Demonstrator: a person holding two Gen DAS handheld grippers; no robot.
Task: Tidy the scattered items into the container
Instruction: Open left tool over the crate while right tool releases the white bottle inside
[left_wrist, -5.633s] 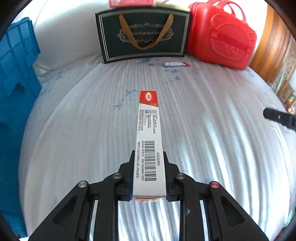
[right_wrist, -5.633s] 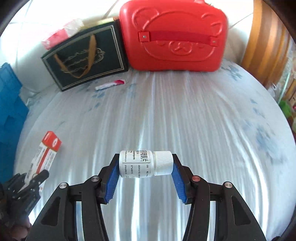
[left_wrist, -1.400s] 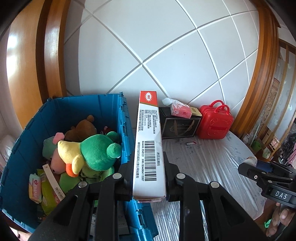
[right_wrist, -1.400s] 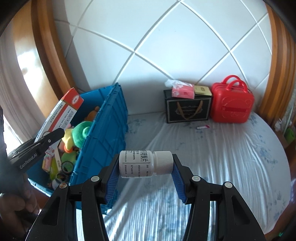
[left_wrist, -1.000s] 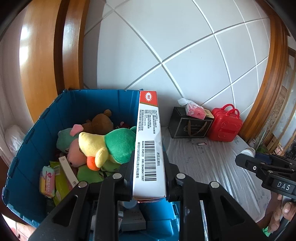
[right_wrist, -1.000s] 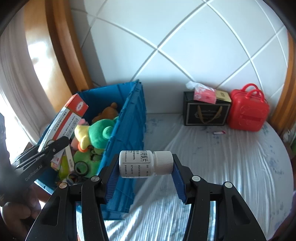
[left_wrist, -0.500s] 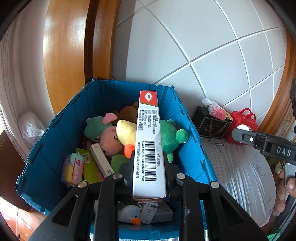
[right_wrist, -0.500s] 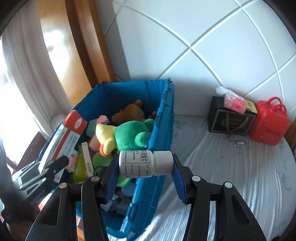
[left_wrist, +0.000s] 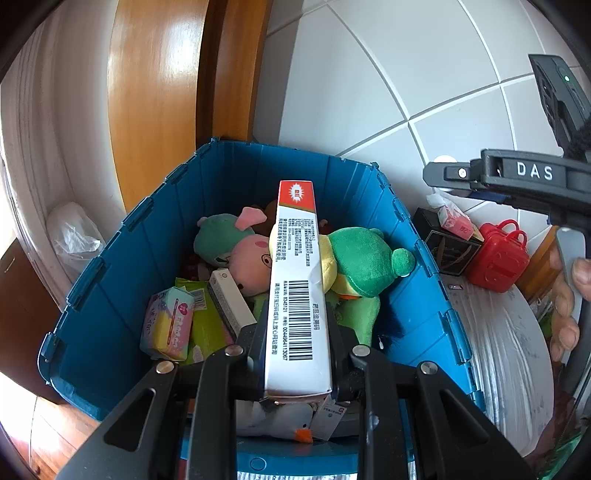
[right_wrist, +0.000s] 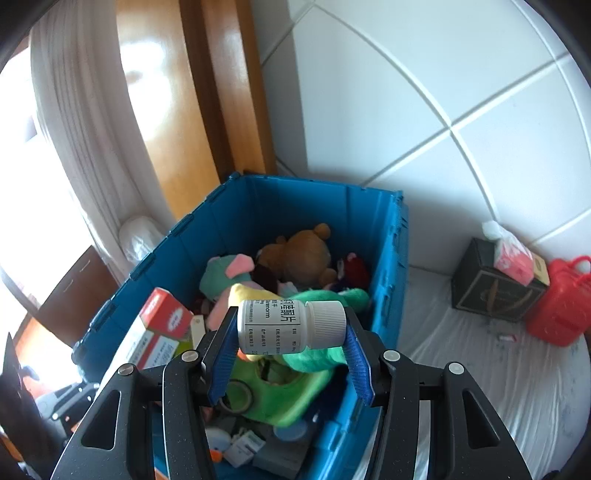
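Both grippers poised above the open blue plastic crate, each carrying one item for deposit. The left gripper is closed on the near end of a long white cardboard medicine box with a red end panel and a barcode, its jaws pinching the two long sides so that the box projects forward along the fingers, over the crate's interior; this end grip presumably lets the box drop clear once the jaws part. The right gripper, with blue-padded fingers, is closed on a small white plastic pill bottle with a ribbed screw cap, held crosswise, base against one pad and cap against the other, above the crate's right-hand side; the end-to-end clamp likely keeps the round body from rolling. The crate is already well filled: a green and yellow plush toy, a pink plush pig, a brown plush bear, a pastel soft packet with a heart motif, a slim white carton and assorted small boxes near the front wall. Neither carried item is yet inside; both hang above the contents, so release appears to be the step in hand.
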